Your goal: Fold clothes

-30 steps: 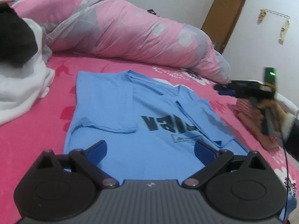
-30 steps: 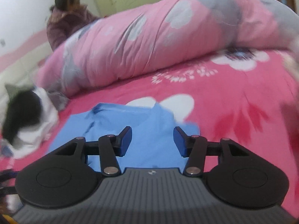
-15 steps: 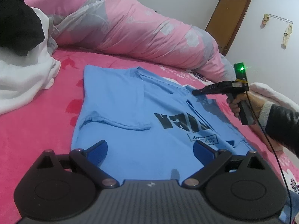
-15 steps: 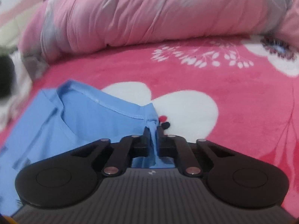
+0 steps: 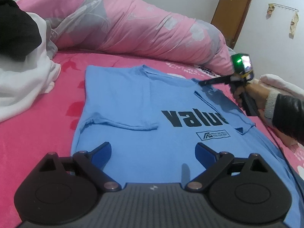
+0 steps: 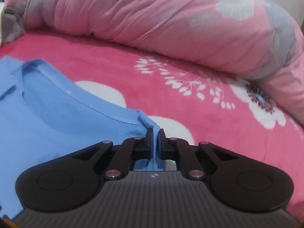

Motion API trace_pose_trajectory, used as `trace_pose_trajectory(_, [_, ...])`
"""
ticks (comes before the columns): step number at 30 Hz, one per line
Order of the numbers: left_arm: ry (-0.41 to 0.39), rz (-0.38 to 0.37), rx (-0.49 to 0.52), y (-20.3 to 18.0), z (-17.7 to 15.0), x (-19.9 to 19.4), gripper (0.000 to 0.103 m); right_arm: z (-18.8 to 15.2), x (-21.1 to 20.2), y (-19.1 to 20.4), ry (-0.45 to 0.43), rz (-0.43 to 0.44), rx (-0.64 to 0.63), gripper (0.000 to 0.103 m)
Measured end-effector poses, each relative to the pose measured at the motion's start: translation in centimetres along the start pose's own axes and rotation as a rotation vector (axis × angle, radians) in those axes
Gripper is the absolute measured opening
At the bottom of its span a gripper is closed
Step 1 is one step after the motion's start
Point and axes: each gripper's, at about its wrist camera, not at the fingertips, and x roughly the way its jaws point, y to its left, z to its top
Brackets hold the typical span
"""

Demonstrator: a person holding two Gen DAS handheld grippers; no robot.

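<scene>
Since a second ago right tongs went from spread above shirt to clamped on shirt's shoulder corner.

Left wrist view: blue T-shirt, soft knit, black print, flat on pink floral bed, frame centre; left tongs spread apart, low over hem. Puffy pink quilt across top; brown door upper right.

Right wrist view: pinched fabric ridges between pads; stitched collar left.

Left gripper held low and level, blue-padded fingers spread wide, nothing between them. Right gripper clamped tight, pads pinching a thin fold of blue cloth. Right hand wrapped round the handle, dark sleeve with pale cuff reaching in from the side.
</scene>
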Motion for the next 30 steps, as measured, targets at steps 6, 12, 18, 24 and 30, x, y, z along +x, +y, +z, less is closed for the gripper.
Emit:
trace_pose_trajectory(6, [0.000, -0.001, -0.007, 0.1, -0.1, 0.0, 0.096, -2.2, -4.8, -6.4, -0.082, 0.092, 0.396, 0.046])
trace_pose_trajectory(12, [0.002, -0.003, -0.018, 0.2, -0.1, 0.2, 0.096, -6.3, -6.4, -9.1, 0.002, 0.156, 0.607, 0.039])
trace_pose_trajectory(18, [0.003, -0.006, -0.024, 0.3, -0.1, 0.2, 0.096, -8.0, -5.6, -7.9, 0.062, 0.177, 0.582, 0.030])
trace_pose_trajectory(24, [0.006, -0.006, -0.026, 0.4, -0.2, 0.3, 0.096, -8.2, -5.4, -6.5, 0.067, 0.200, 0.526, 0.007])
trace_pose_trajectory(30, [0.005, -0.007, -0.030, 0.5, -0.2, 0.3, 0.096, -6.5, -7.0, -4.0, 0.003, 0.079, 0.330, 0.003])
